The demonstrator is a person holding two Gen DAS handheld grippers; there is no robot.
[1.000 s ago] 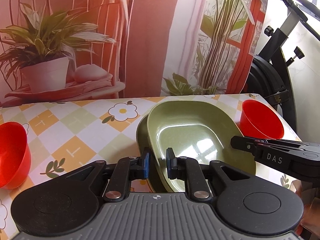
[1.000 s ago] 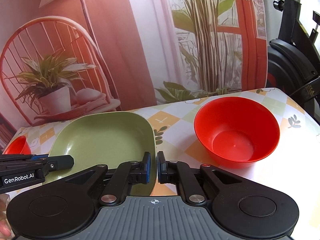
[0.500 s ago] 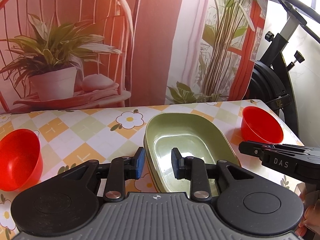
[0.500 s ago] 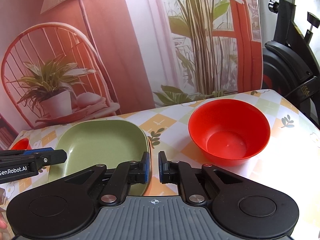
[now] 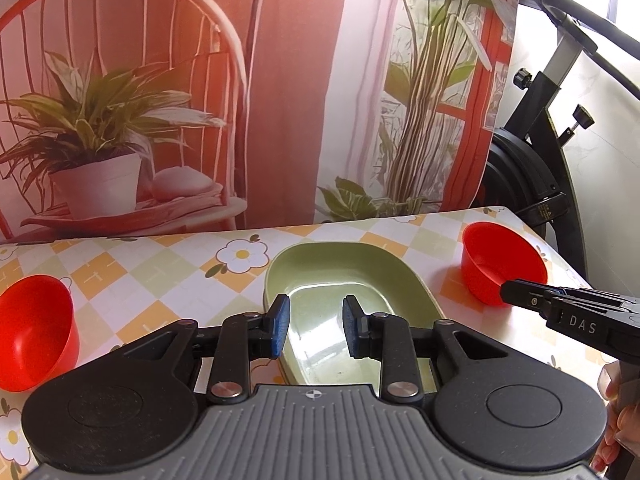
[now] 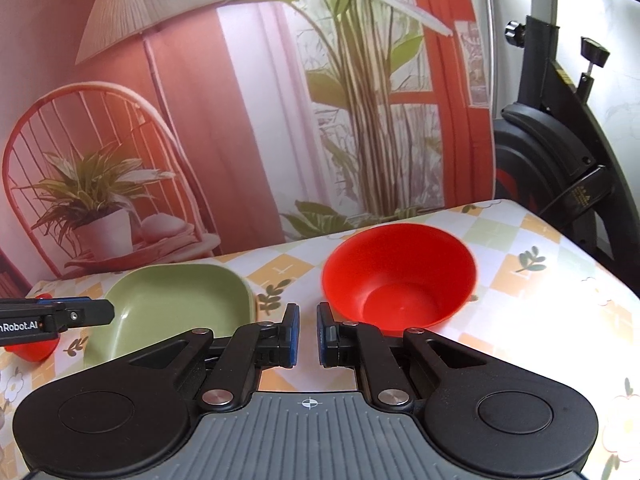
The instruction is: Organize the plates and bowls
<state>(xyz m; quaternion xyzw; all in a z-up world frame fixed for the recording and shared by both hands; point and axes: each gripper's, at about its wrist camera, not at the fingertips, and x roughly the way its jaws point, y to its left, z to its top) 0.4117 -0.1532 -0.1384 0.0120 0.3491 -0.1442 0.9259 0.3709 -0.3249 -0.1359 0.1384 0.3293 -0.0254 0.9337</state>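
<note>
Plates stacked, bowls still apart.
My left gripper (image 5: 313, 326) fingers open above green plates (image 5: 352, 280) mid-table; right gripper (image 6: 307, 334) slightly open, empty. Right bowl (image 6: 398, 276), left bowl (image 5: 34, 334) unstacked.

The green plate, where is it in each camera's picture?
Left wrist view: the green plate sits low in the middle, right behind the open jaws of the left gripper.
Right wrist view: the green plate is at the lower left, left of the right gripper.
Shared landmark: the red bowl just right of the plate in both.
</note>
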